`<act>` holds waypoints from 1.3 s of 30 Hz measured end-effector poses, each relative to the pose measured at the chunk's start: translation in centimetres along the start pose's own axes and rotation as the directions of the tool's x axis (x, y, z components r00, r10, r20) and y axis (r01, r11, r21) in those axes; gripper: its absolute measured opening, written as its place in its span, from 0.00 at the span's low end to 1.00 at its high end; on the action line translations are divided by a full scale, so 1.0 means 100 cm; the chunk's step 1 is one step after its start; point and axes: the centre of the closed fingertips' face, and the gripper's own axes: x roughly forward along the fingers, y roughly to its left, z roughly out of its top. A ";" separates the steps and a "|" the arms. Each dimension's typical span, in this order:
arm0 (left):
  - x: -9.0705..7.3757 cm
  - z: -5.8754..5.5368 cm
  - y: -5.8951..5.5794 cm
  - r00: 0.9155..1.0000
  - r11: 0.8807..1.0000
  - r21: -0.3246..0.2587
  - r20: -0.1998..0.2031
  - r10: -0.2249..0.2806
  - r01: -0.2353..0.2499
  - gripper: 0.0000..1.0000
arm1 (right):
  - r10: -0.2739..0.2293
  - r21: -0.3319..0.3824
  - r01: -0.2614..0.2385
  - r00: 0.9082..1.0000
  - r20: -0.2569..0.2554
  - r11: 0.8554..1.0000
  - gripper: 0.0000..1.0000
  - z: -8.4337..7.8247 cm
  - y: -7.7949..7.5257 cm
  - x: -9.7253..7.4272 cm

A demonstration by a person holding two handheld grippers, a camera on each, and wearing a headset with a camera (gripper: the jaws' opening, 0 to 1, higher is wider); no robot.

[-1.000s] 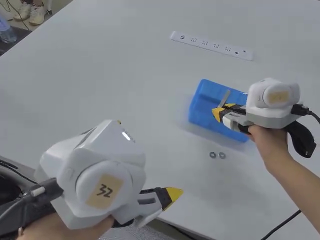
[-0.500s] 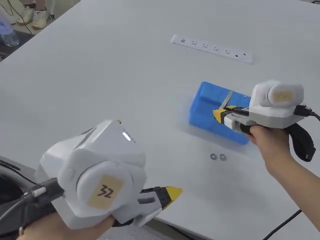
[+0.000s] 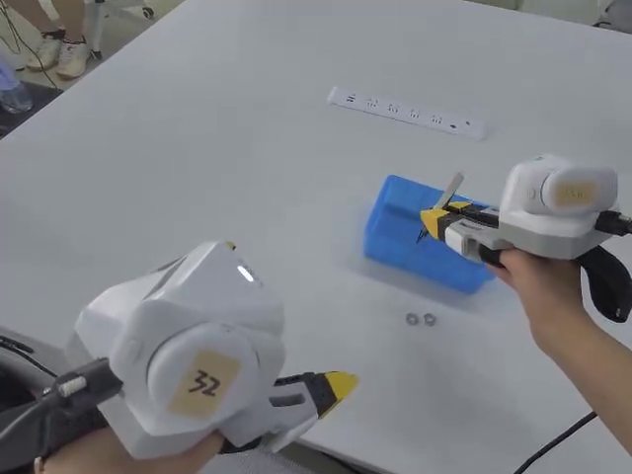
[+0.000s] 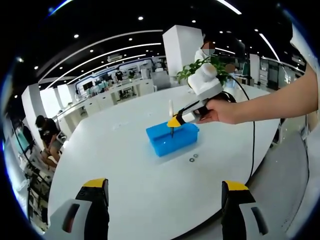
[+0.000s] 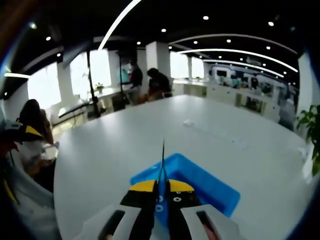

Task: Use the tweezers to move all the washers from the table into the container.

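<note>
A blue container (image 3: 410, 242) sits on the white table (image 3: 217, 158). Over it my right gripper (image 3: 433, 223) is shut on the tweezers (image 3: 452, 188), which stand roughly upright. In the left gripper view the tweezers (image 4: 171, 131) point down into the container (image 4: 172, 140) from the right gripper (image 4: 176, 121). The right gripper view has the thin tweezers (image 5: 163, 155) between shut yellow jaws above the container (image 5: 205, 186). Two small washers (image 3: 421, 319) lie side by side on the table in front of the container, also the washers (image 4: 192, 159). My left gripper (image 3: 336, 385) hangs open near the front edge, left gripper (image 4: 165, 197).
A white power strip (image 3: 405, 111) lies at the back of the table. A black cable (image 3: 553, 444) trails off the front right corner. People sit and stand at other tables in the background of the gripper views.
The head camera has shifted a little. The right gripper stays over the container with the tweezers, which now stand a bit more upright. The left gripper and both washers have not moved.
</note>
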 end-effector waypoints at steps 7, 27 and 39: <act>-0.004 0.002 0.000 1.000 1.000 -0.013 0.015 0.004 -0.004 0.96 | 0.010 0.001 -0.010 1.000 0.027 1.000 0.04 0.005 0.009 -0.014; -0.008 0.002 -0.008 1.000 1.000 -0.015 0.011 -0.005 0.005 0.97 | 0.040 0.043 -0.041 0.999 0.031 0.998 0.04 -0.014 0.043 -0.041; -0.007 -0.003 -0.010 1.000 1.000 0.003 -0.011 -0.004 0.004 0.97 | 0.038 0.049 -0.038 0.999 0.000 0.998 0.04 -0.035 0.045 -0.041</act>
